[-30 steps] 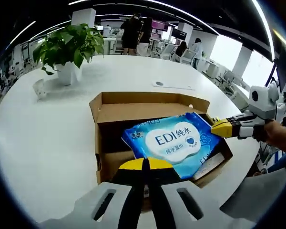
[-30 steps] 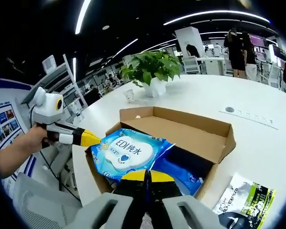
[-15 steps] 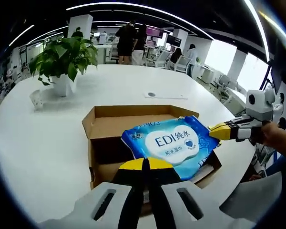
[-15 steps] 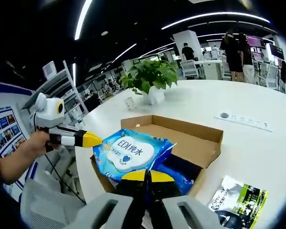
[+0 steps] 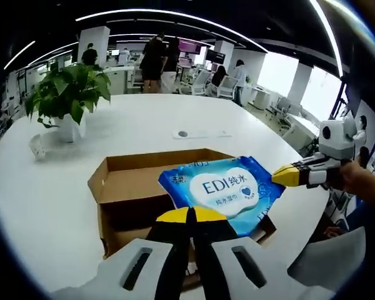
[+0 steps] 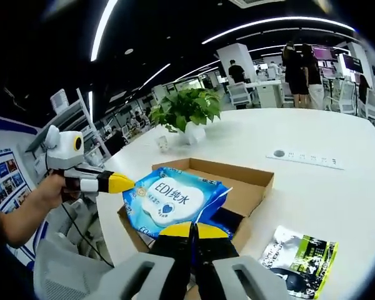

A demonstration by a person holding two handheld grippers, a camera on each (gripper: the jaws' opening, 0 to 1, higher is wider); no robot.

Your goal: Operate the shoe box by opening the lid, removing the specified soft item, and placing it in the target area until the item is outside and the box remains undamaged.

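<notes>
Above the shoe box (image 5: 137, 194), wipes pack (image 5: 222, 187) reads "EDI".

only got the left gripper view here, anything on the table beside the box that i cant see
Observer: Yes. In the right gripper view a black and green packet lies flat on the white table, apart from the cardboard box.
Operator: ok, is the box empty under the wipes pack
Observer: No. Something dark blue lies inside the box below the wipes pack; I can't tell what it is.
Operator: how does my left tool look from the side
Observer: The left tool has its yellow tip on the pack's edge, jaws closed on it, opposite the right tool.
</notes>
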